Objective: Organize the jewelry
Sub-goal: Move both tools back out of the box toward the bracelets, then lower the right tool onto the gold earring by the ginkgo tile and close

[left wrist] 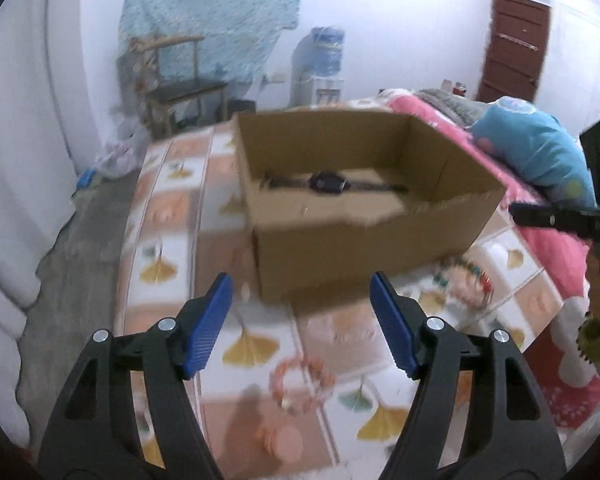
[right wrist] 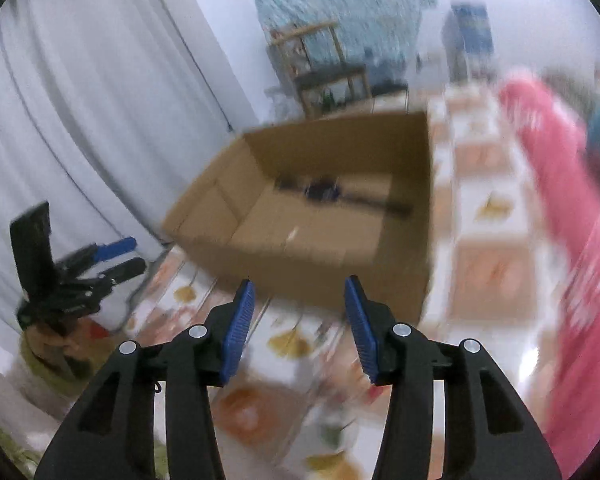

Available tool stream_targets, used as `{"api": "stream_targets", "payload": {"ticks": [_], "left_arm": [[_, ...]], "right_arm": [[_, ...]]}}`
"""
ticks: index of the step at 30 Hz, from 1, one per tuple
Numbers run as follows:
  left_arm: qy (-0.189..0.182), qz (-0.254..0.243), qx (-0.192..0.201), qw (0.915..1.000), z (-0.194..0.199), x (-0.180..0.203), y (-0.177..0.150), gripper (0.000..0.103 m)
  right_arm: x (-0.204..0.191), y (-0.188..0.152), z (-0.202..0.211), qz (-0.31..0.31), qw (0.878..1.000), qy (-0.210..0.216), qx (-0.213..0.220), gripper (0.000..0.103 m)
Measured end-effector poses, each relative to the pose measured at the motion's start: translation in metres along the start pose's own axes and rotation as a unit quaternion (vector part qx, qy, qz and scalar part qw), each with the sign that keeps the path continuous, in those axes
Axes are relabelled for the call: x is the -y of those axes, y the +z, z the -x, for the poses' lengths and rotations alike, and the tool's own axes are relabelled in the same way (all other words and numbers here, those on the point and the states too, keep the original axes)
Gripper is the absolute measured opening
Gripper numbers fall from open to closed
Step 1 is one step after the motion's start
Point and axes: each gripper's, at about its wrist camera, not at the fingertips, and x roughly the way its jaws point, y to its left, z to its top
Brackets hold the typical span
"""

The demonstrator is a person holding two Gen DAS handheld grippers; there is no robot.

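Observation:
An open cardboard box (left wrist: pixel 364 220) stands on the patterned bedsheet, with a black wristwatch (left wrist: pixel 327 184) lying flat on its bottom. My left gripper (left wrist: pixel 300 320) hovers in front of the box, open, with nothing between its blue pads. Just below it a pink beaded bracelet (left wrist: pixel 300 380) lies on the sheet, and a blurred multicoloured bracelet (left wrist: pixel 474 282) lies right of the box's near corner. In the right wrist view, my right gripper (right wrist: pixel 300 328) is open and empty, facing the same box (right wrist: pixel 312 248) and watch (right wrist: pixel 324 193). The left gripper (right wrist: pixel 134 257) shows at that view's left edge.
A pink blanket (left wrist: pixel 548 248) and a blue pillow (left wrist: pixel 536 152) lie along the bed's right side. The bed's left edge drops to a grey floor (left wrist: pixel 76 248). White curtains (right wrist: pixel 80 120), a wooden shelf (left wrist: pixel 176 80) and a water dispenser (left wrist: pixel 320 68) stand beyond.

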Motion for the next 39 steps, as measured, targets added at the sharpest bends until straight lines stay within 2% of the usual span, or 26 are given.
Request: {"api": "stream_targets", "payload": {"ticks": [4, 8, 13, 22, 34, 36, 39], "left_arm": [[0.000, 0.019, -0.025, 0.9995, -0.007, -0.006, -0.029, 0.068], [-0.012, 0.016, -0.032, 0.9993, -0.017, 0.000, -0.043, 0.068], [-0.017, -0.014, -0.023, 0.9995, -0.024, 0.021, -0.052, 0.068], [-0.016, -0.033, -0.031, 0.9988, -0.037, 0.031, -0.066, 0.068], [-0.027, -0.029, -0.037, 0.9986, -0.045, 0.028, -0.066, 0.068], [-0.026, -0.031, -0.037, 0.9985, -0.046, 0.029, -0.066, 0.068], [-0.025, -0.034, -0.038, 0.9984, -0.047, 0.030, -0.067, 0.068]], "right_arm": [[-0.002, -0.025, -0.032, -0.043, 0.998, 0.021, -0.031, 0.046], [-0.022, -0.037, -0.054, -0.024, 0.999, 0.014, -0.047, 0.046], [-0.040, -0.033, -0.070, 0.036, 0.997, -0.046, -0.045, 0.046], [-0.047, -0.029, -0.100, 0.058, 0.993, -0.082, -0.058, 0.037], [-0.055, -0.028, -0.125, 0.095, 0.986, -0.122, -0.067, 0.018], [-0.059, -0.029, -0.129, 0.104, 0.984, -0.129, -0.069, 0.010], [-0.062, -0.031, -0.130, 0.107, 0.983, -0.127, -0.071, 0.006]]}}
